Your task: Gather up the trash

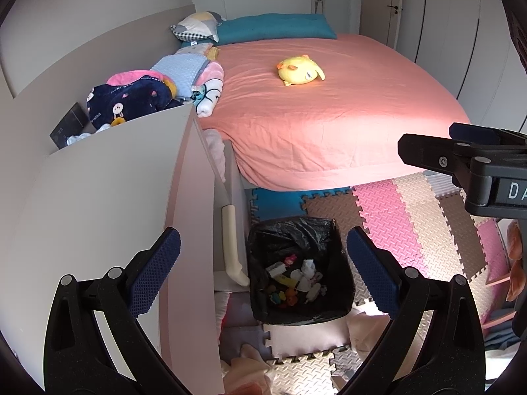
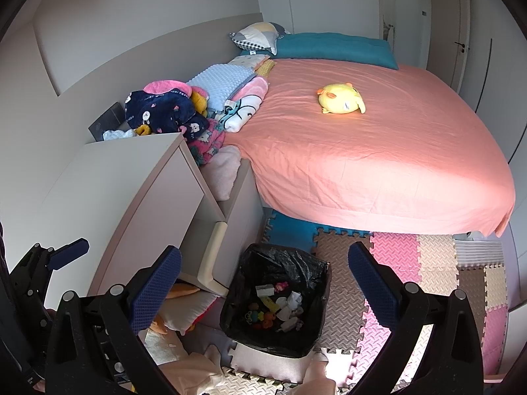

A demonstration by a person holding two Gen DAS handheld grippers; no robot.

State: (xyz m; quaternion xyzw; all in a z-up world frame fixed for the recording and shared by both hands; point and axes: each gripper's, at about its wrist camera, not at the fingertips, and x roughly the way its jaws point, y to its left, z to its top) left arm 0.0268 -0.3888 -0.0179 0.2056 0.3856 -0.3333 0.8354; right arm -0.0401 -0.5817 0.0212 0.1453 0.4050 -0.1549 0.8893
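A bin lined with a black bag (image 1: 341, 296) stands on the foam floor mats beside the bed; it also shows in the right wrist view (image 2: 316, 322). Inside lies mixed trash (image 1: 298, 283): crumpled white tissues, wrappers and small colourful bits, also seen in the right wrist view (image 2: 280, 306). My left gripper (image 1: 263, 266) is open and empty, high above the bin. My right gripper (image 2: 265, 283) is open and empty, also above the bin. The right gripper shows at the right edge of the left wrist view (image 1: 461, 164). The left gripper shows at the left edge of the right wrist view (image 2: 49, 263).
A white cabinet (image 2: 131, 191) stands left of the bin. The bed with a pink sheet (image 2: 378, 164) carries a yellow plush toy (image 2: 342, 98), folded blankets (image 2: 197, 112) and pillows (image 2: 329, 47). Coloured foam mats (image 2: 428, 263) cover the floor. Cloth items (image 2: 184, 358) lie near the bin.
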